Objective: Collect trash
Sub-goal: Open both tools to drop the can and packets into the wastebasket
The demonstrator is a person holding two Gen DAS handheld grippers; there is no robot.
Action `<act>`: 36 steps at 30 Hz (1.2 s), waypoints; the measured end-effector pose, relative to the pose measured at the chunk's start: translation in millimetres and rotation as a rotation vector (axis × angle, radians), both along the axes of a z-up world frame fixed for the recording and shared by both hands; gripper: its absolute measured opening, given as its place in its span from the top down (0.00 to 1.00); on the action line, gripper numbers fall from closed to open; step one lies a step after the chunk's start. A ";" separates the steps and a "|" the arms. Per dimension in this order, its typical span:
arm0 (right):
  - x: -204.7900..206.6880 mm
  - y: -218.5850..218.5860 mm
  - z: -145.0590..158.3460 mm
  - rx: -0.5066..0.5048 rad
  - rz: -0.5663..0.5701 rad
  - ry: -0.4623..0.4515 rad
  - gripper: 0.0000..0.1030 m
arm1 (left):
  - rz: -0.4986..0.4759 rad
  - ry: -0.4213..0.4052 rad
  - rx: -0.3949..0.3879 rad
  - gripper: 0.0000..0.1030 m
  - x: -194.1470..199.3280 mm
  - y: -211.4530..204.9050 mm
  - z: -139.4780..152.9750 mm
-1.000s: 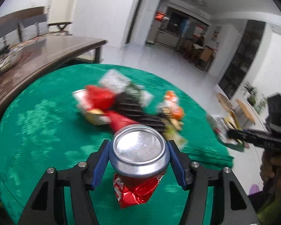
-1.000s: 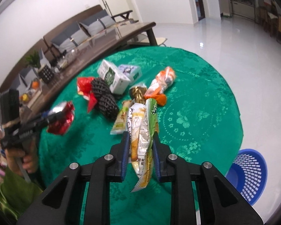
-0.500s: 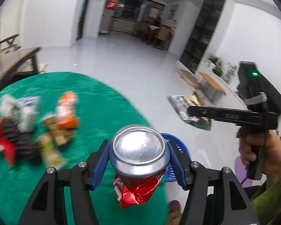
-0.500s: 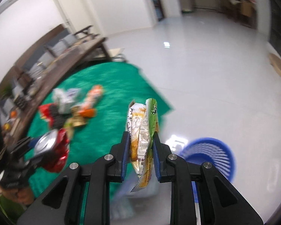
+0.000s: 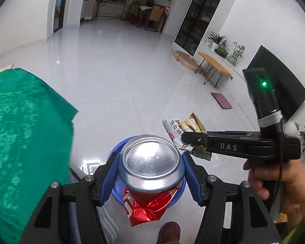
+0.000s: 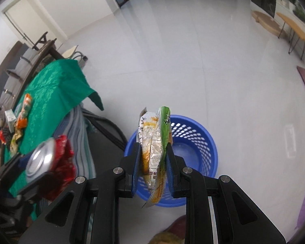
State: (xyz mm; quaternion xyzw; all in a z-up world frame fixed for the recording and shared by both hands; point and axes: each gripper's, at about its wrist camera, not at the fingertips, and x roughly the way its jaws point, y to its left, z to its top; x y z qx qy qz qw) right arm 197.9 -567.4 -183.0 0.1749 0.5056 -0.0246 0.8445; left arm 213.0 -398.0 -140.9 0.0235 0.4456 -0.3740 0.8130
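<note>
I see a shiny metal can [image 5: 150, 163] with crinkled red foil, glossy wrappers [image 6: 154, 142], a perforated blue plastic basket [image 6: 195, 142], polished floor tiles [image 5: 122, 71].

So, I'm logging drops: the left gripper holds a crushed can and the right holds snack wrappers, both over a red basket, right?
Not quite: the basket is blue, as the right wrist view shows. The left gripper holds the crushed can and the right gripper the snack wrappers.
</note>
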 end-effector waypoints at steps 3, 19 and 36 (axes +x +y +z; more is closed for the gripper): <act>3.5 -13.2 -8.1 0.013 -0.021 0.003 0.78 | -0.012 0.003 0.013 0.39 5.9 -12.2 -12.3; -9.2 -52.4 16.6 0.038 -0.159 -0.091 0.21 | -0.035 -0.114 0.011 0.25 -14.1 -19.0 1.4; -75.9 132.4 121.2 -0.181 0.061 -0.507 0.03 | 0.150 -0.231 0.003 0.21 -98.0 160.8 64.0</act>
